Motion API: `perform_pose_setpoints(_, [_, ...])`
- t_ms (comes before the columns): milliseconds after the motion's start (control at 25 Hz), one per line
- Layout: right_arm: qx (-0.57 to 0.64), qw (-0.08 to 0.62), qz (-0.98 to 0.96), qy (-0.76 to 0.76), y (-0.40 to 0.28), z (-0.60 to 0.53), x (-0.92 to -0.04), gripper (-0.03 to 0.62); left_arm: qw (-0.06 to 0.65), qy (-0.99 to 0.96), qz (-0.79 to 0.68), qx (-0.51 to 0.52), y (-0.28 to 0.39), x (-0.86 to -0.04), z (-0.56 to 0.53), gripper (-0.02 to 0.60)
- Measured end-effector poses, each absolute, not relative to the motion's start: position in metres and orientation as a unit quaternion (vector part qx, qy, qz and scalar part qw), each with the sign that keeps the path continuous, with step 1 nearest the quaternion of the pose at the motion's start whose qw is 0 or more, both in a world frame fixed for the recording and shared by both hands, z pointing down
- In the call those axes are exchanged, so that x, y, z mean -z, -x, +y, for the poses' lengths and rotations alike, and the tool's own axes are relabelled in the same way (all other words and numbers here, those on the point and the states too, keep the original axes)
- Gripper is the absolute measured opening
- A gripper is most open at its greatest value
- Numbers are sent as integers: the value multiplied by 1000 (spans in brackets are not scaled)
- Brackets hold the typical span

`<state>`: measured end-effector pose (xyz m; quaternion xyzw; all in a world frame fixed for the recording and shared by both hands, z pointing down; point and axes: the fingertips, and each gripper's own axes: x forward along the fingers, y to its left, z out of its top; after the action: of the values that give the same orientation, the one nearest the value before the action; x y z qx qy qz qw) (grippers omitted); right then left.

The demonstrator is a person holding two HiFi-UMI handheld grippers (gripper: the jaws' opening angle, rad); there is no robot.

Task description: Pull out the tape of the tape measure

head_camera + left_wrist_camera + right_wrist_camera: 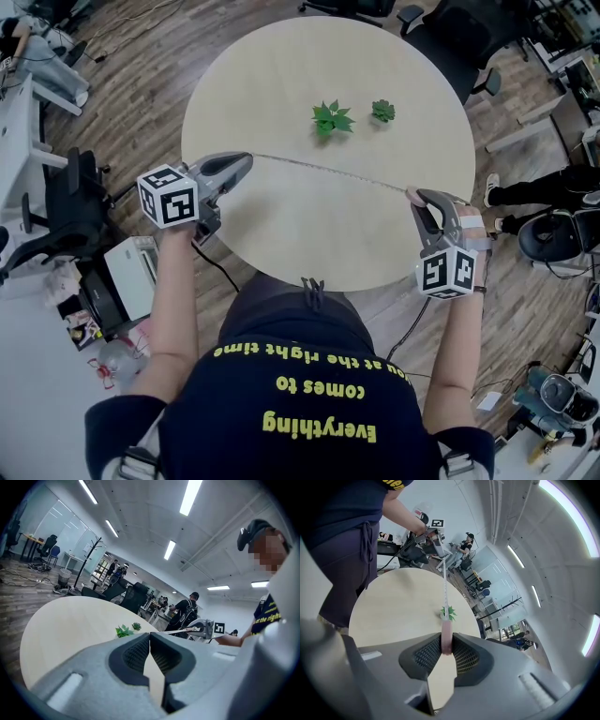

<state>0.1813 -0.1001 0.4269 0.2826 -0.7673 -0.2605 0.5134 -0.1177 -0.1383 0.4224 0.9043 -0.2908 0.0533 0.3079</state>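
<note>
Head view: the tape [328, 170] is stretched across above the tabletop [281, 84].

Left gripper view: my left hand-held gripper [150, 637] is pressed together on the tape's tip, and it needs a firm squeeze.

Right gripper view: my right hand-held gripper [446, 638] pinches the pink tape measure case [446, 644]. I'd pull apart straight and level, without twisting.

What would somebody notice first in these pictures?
A thin white measuring tape stretches straight across the round pale wooden table, from the shut left gripper to the right gripper, which clamps the small pink tape measure case. Beyond it stand a green leafy plant and a smaller green plant.
</note>
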Motion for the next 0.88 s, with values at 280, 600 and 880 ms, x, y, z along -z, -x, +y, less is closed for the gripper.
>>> perform_pose_setpoints(280, [260, 515, -767, -281, -183, -100, -426, 83, 305, -903, -298, -52, 124, -421, -140, 8])
perform_pose_setpoints(600, [261, 520, -762, -283, -188, -100, -426, 83, 307, -899, -307, -52, 127, -426, -141, 8])
perform_pose_setpoints(880, [261, 525, -759, -284, -191, -98, -426, 83, 308, -894, -320, -50, 134, -427, -143, 8])
